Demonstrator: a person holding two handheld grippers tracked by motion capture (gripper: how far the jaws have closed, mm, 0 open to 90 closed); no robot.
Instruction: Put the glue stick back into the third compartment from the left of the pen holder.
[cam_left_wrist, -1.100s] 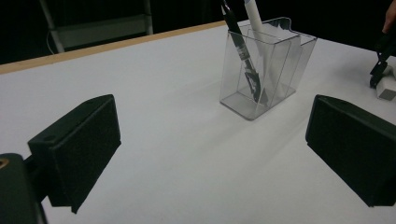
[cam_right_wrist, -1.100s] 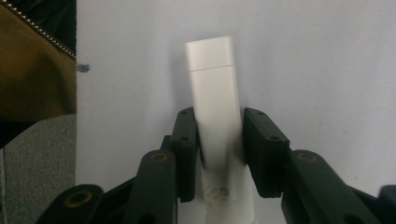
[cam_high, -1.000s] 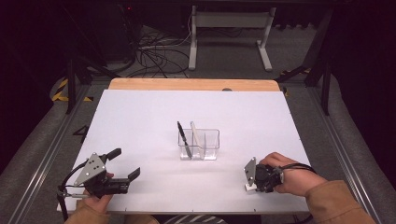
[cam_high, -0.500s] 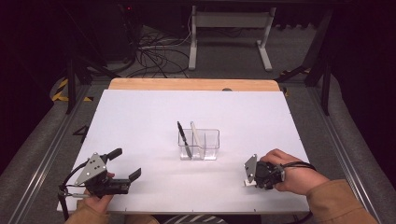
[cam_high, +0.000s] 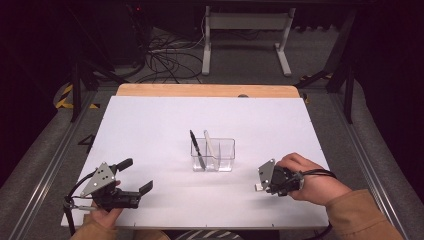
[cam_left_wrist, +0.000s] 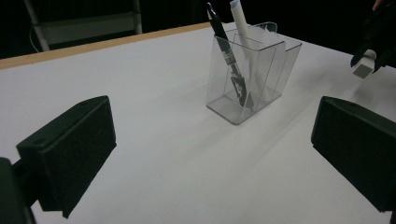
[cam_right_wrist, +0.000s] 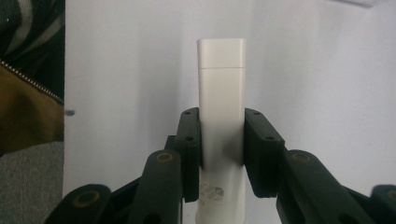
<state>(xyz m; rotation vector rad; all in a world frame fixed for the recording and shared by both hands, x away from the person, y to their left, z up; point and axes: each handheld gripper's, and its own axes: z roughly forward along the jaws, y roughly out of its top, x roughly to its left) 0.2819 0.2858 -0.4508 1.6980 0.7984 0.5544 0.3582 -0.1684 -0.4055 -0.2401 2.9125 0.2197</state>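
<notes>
Fingers of right gripper (cam_right_wrist: 222, 140) around white stick (cam_right_wrist: 222, 107) (base cut off); left gripper (cam_high: 135, 175) wide.

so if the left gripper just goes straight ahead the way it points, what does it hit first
Probably the clear holder with the black pen and white marker. It sits ahead between the open jaws of the left gripper, with bare table before it, though depth is hard to judge.

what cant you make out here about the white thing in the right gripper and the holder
- White stick: right gripper view, lower end and faint print hidden between the jaws; what it is stays unclear.
- Right gripper: high view, too small to see the grip.
- Clear holder: left gripper view, pen tips blurred behind its walls.
</notes>
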